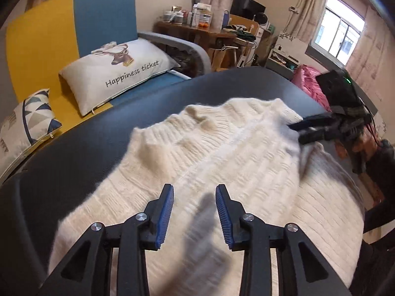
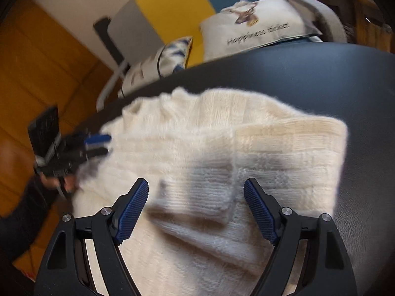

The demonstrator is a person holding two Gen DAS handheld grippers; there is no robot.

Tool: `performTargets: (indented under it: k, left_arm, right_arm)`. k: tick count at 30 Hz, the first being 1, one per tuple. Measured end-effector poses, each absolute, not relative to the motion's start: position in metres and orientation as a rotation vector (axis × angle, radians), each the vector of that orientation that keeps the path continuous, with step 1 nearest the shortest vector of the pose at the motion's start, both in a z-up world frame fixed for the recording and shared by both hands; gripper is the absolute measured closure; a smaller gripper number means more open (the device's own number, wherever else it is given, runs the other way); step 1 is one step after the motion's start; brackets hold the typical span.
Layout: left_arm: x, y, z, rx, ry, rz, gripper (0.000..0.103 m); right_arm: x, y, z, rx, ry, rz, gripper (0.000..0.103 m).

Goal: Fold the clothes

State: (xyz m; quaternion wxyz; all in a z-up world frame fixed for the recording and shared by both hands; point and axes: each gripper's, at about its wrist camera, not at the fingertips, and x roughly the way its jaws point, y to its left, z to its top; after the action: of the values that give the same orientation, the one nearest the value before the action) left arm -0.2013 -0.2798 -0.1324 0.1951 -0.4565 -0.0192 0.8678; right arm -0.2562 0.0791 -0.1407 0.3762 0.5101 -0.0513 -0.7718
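Note:
A cream knitted sweater (image 1: pixel 222 153) lies partly folded on a dark round table (image 1: pixel 81 148). My left gripper (image 1: pixel 194 193) hovers open over its near part, holding nothing. My right gripper (image 2: pixel 196 190) is open above a folded sleeve (image 2: pixel 197 192) of the sweater (image 2: pixel 284 153) and holds nothing. In the left wrist view the right gripper (image 1: pixel 303 129) shows at the sweater's far right edge. In the right wrist view the left gripper (image 2: pixel 98 145) shows at the sweater's left edge, blurred.
A yellow and blue sofa (image 1: pixel 49 37) with a "Happiness ticket" pillow (image 1: pixel 118 66) and a patterned cushion (image 1: pixel 24 123) stands behind the table. A cluttered wooden desk (image 1: pixel 197 32) and pink fabric (image 1: pixel 311 83) are farther back. The table's bare dark surface (image 2: pixel 321 79) extends to the right.

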Motion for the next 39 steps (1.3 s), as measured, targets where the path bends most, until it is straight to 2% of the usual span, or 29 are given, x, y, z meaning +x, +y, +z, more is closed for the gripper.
performTargets:
  k: [2, 3, 4, 5, 6, 7, 13, 17, 19, 21, 24, 26, 28, 33, 39]
  left_arm:
    - [-0.21, -0.283, -0.139, -1.325, -0.077, 2.398, 0.067]
    - [-0.213, -0.284, -0.143, -1.342, -0.091, 2.38, 0.067]
    - [-0.216, -0.284, -0.145, -1.357, -0.099, 2.371, 0.067]
    - [-0.215, -0.284, -0.144, -1.354, -0.091, 2.391, 0.072]
    - [-0.21, -0.283, -0.139, -1.326, -0.09, 2.419, 0.093]
    - [-0.205, -0.283, -0.134, -1.297, -0.09, 2.447, 0.099]
    - [-0.161, -0.28, -0.108, -1.162, -0.043, 2.539, 0.1]
    - [-0.16, -0.299, -0.129, -1.264, -0.134, 2.602, 0.1]
    - [-0.164, -0.302, -0.135, -1.294, -0.2, 2.585, 0.094]
    - [-0.162, -0.305, -0.128, -1.278, -0.275, 2.629, 0.084]
    - [-0.148, -0.312, -0.109, -1.21, -0.379, 2.696, 0.081]
    - [-0.13, -0.317, -0.102, -1.172, -0.428, 2.705, 0.08]
    - [-0.108, -0.325, -0.105, -1.172, -0.54, 2.711, 0.08]
    - [-0.033, -0.347, -0.136, -1.157, -1.031, 2.648, 0.078]
    - [0.031, -0.337, -0.16, -1.12, -1.265, 2.609, 0.077]
  right_arm:
    - [-0.254, 0.073, -0.142, 1.313, -0.061, -2.009, 0.041]
    - [-0.254, 0.074, -0.142, 1.31, -0.063, -2.019, 0.045]
    - [-0.255, 0.075, -0.141, 1.306, -0.068, -2.028, 0.052]
    - [-0.255, 0.076, -0.142, 1.306, -0.065, -2.04, 0.058]
    - [-0.254, 0.078, -0.142, 1.303, -0.053, -2.055, 0.061]
    - [-0.253, 0.079, -0.142, 1.296, -0.039, -2.069, 0.064]
    - [-0.243, 0.065, -0.125, 1.216, 0.075, -2.104, 0.068]
    - [-0.249, 0.061, -0.141, 1.267, 0.082, -2.108, 0.068]
    - [-0.252, 0.065, -0.145, 1.264, 0.021, -2.102, 0.068]
    - [-0.254, 0.072, -0.144, 1.285, -0.063, -2.098, 0.067]
    - [-0.254, 0.08, -0.139, 1.302, -0.157, -2.08, 0.061]
    - [-0.253, 0.088, -0.135, 1.298, -0.308, -2.005, 0.032]
    - [-0.253, 0.095, -0.137, 1.294, -0.468, -1.91, 0.018]
    - [-0.25, 0.101, -0.154, 1.303, -0.599, -1.881, 0.016]
    - [-0.244, 0.094, -0.154, 1.305, -0.6, -1.95, 0.015]
